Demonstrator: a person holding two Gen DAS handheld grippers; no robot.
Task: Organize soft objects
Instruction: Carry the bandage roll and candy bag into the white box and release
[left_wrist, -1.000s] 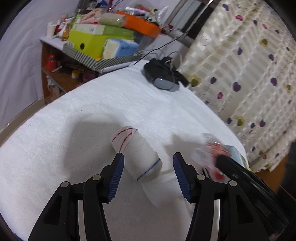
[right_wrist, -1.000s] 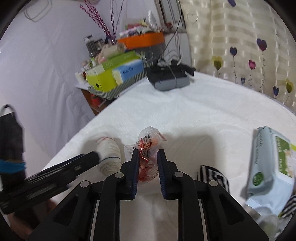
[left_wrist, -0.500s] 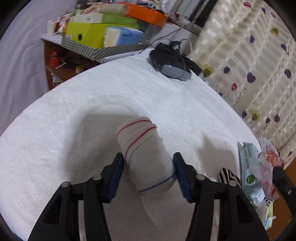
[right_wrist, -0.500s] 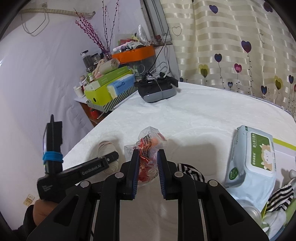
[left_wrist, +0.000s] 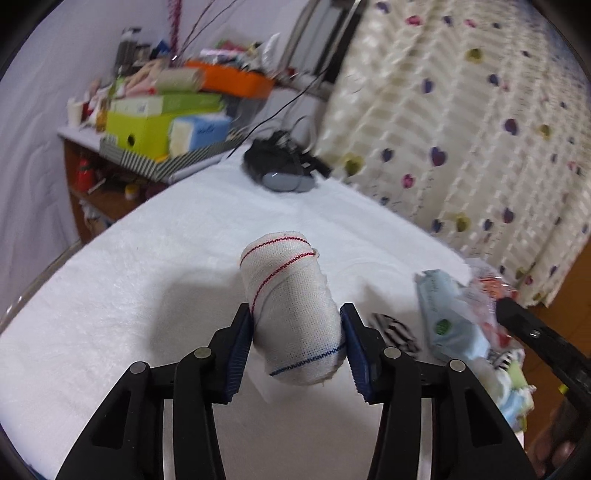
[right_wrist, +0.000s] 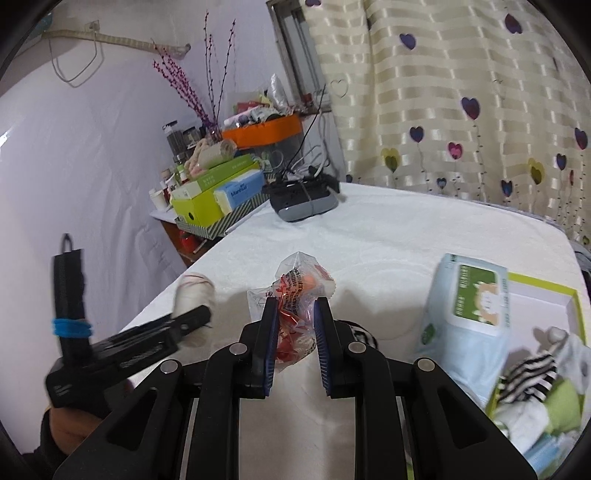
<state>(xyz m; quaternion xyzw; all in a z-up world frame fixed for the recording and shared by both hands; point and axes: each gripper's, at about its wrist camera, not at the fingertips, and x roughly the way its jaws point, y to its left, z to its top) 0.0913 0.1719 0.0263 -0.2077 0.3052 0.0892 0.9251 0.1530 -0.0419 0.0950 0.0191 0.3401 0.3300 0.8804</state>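
My left gripper is shut on a white rolled bandage with red and blue stitch lines, held above the white cloth-covered table. The roll also shows in the right wrist view. My right gripper is shut on a clear plastic packet with red and orange print, held above the table. A green-rimmed box at the right holds striped and green soft items. A light blue wet-wipes pack leans on the box's edge.
A black and grey device with cables lies at the table's far end. A cluttered side shelf with green boxes and an orange tray stands at the far left. A heart-patterned curtain hangs behind the table. A striped sock lies on the table.
My left gripper closed on the bandage roll and lifted it off the table. My right gripper carried the packet up and to the right, towards the box.
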